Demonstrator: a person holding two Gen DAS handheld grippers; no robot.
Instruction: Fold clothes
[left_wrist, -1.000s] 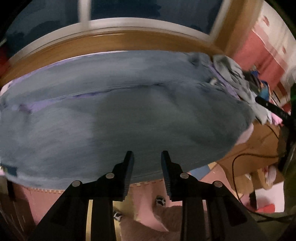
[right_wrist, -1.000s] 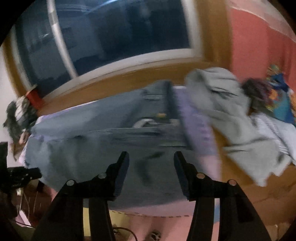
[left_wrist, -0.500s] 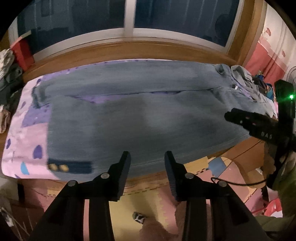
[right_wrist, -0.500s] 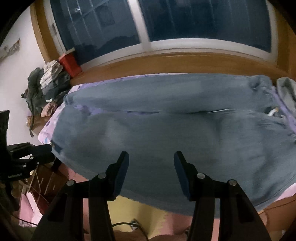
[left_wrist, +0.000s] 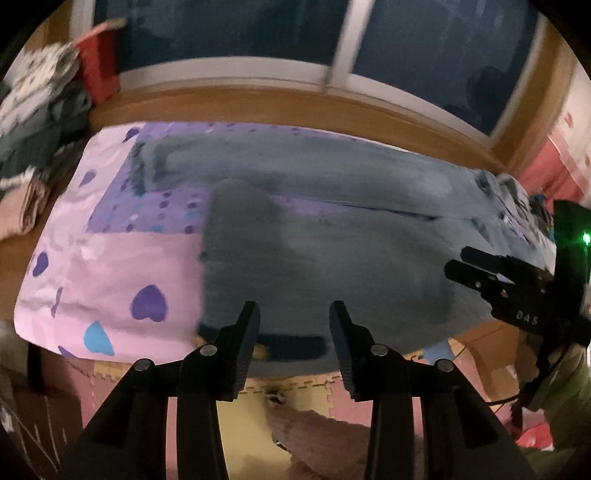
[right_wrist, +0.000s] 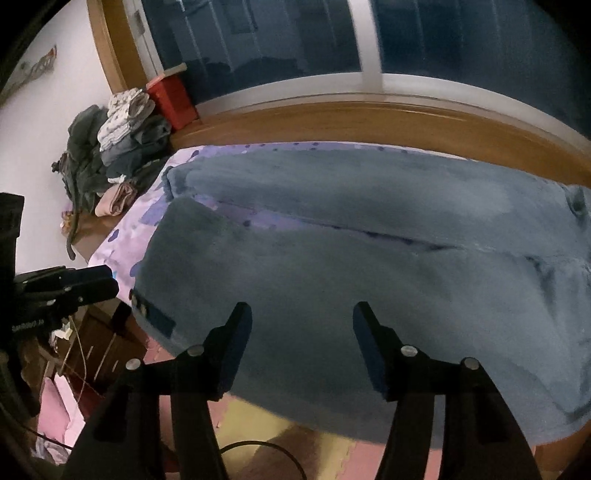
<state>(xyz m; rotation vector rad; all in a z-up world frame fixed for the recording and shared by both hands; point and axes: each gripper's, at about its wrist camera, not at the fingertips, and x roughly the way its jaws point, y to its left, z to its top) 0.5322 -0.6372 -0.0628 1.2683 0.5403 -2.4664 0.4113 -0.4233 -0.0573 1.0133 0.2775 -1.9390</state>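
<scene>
A pair of blue jeans (left_wrist: 332, 236) lies spread flat across the bed, legs to the left, waist at the right. In the right wrist view the jeans (right_wrist: 369, 251) fill the middle. My left gripper (left_wrist: 293, 321) hovers open over the near hem of the front leg, nothing between its fingers. My right gripper (right_wrist: 301, 325) hangs over the near leg's edge with its jaws opening and nothing between them. Each gripper shows in the other's view: the right one (left_wrist: 495, 280) at the right edge, the left one (right_wrist: 70, 288) at the left edge.
A pink and purple heart-print sheet (left_wrist: 110, 266) covers the bed below a wooden window sill (right_wrist: 369, 122). A pile of clothes (right_wrist: 118, 147) and a red box (right_wrist: 171, 99) sit at the far left. Foam mats (left_wrist: 295, 391) and cables cover the floor.
Both views have swept left along the jeans, from the waist end toward the leg hems. Both grippers' jaws stand a little wider than before. The grey garment at the right has left the right wrist view.
</scene>
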